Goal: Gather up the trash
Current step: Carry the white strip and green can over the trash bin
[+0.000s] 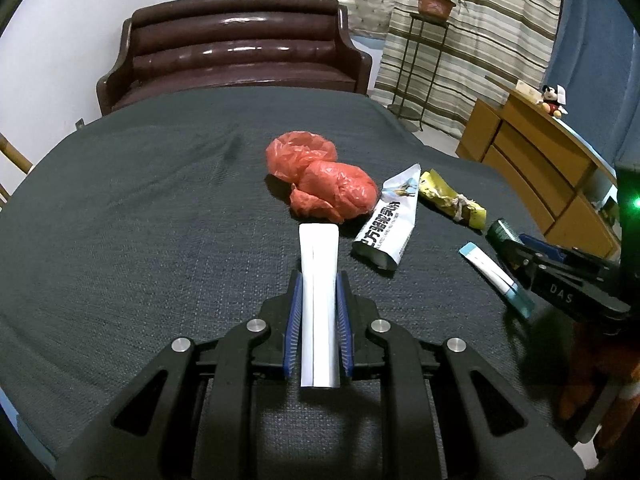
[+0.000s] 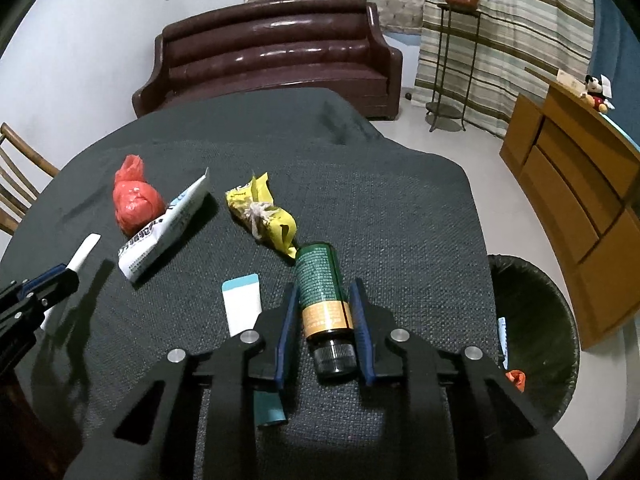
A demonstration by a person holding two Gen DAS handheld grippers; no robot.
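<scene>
My left gripper (image 1: 319, 280) is shut on a white tube (image 1: 319, 276), held lengthwise between its blue pads above the dark tablecloth (image 1: 140, 220). My right gripper (image 2: 323, 292) is shut on a green bottle (image 2: 320, 280) with an orange band and black cap. On the cloth lie a red plastic bag (image 1: 320, 184), a white printed pouch (image 1: 390, 220), a yellow wrapper (image 1: 452, 198) and a white-and-teal tube (image 1: 496, 276). In the right wrist view they show as the bag (image 2: 134, 200), pouch (image 2: 164, 228), wrapper (image 2: 262, 212) and tube (image 2: 242, 304).
A black-lined trash bin (image 2: 536, 332) stands on the floor right of the table, holding some scraps. A brown sofa (image 1: 236, 48) is behind the table. A wooden cabinet (image 2: 580, 192) and a plant stand (image 2: 452, 60) are at right; a wooden chair (image 2: 20, 176) at left.
</scene>
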